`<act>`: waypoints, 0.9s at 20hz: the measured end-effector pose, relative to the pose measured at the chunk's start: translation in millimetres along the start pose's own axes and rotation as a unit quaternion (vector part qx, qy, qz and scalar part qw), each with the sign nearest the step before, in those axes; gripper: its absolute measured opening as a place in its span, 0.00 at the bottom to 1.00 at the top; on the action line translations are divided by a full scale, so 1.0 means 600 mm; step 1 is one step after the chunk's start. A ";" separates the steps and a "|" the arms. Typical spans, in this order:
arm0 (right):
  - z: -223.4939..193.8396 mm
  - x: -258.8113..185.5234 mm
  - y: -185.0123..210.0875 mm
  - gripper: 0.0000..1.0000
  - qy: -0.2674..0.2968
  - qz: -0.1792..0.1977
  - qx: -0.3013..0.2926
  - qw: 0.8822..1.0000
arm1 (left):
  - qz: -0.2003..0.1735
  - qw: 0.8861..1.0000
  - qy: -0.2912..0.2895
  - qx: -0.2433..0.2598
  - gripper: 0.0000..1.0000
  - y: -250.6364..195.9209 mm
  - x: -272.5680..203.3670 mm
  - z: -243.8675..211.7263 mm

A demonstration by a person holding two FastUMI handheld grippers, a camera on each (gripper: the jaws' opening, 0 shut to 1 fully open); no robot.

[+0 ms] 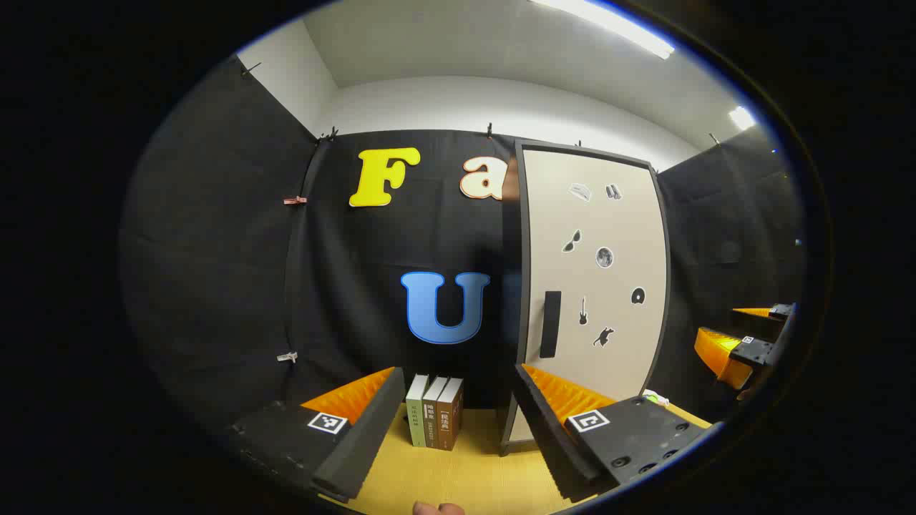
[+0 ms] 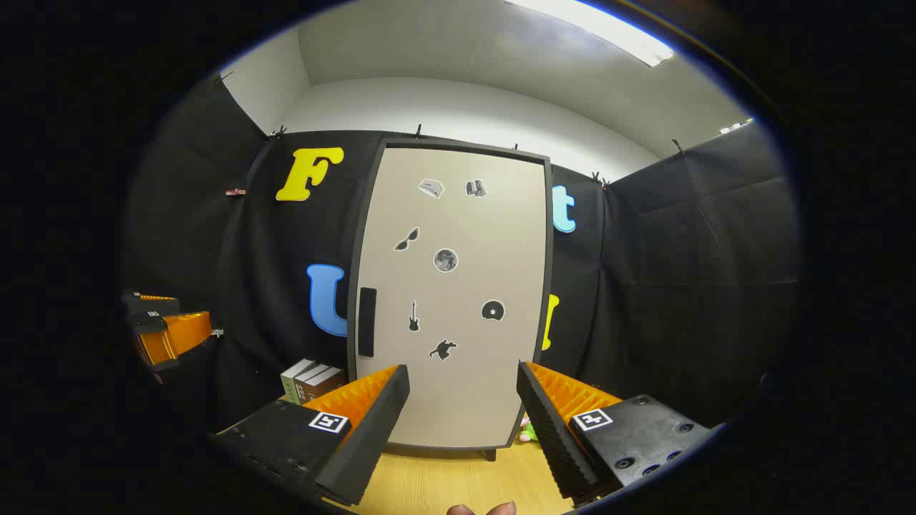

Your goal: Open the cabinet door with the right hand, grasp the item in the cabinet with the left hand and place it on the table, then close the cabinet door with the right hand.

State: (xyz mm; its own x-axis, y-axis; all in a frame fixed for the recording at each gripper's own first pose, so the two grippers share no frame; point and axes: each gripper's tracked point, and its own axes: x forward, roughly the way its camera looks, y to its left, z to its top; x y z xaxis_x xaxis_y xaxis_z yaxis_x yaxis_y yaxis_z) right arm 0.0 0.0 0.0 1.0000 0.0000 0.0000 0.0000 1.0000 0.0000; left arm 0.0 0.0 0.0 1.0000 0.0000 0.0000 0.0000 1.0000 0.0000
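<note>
A tall cabinet stands on the table against the back cloth. Its beige door (image 2: 465, 214) carries small dark stickers and is closed, so the inside is hidden. A black vertical handle (image 2: 366, 322) sits at the door's left edge. My right gripper (image 2: 463, 368) faces the lower door, open and holding nothing, a short way off. In the left gripper view the door (image 1: 615, 229) and handle (image 1: 549, 323) lie to the right. My left gripper (image 1: 459, 372) is open and points at the cloth left of the cabinet. The right gripper (image 1: 723, 332) shows at the far right.
Three upright books (image 1: 434, 411) stand on the wooden table (image 1: 458, 472) just left of the cabinet, also seen as books (image 2: 311, 379) in the right gripper view. A small green and pink object (image 2: 528, 429) lies by the cabinet's right foot. Black cloth walls close in the booth.
</note>
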 end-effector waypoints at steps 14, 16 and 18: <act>-0.003 -0.001 0.014 0.97 0.001 0.005 -0.003 1.000 | 0.001 1.000 -0.002 0.014 0.96 0.008 -0.001 0.005; -0.003 -0.002 0.018 0.97 0.001 0.007 -0.003 1.000 | 0.000 1.000 -0.004 0.015 0.96 0.010 0.000 0.007; -0.003 -0.002 0.020 0.97 0.002 0.005 -0.002 1.000 | 0.000 1.000 -0.006 0.016 0.96 0.011 0.000 0.008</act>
State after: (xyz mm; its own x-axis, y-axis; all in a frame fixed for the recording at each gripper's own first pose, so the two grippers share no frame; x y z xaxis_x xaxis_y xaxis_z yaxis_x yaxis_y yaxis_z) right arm -1.3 11.9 -1.7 0.9999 0.0108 -0.0036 -0.0108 0.9999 -0.0041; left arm -0.1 6.4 4.9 0.9999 -0.0012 0.0128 0.0008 0.9995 0.0325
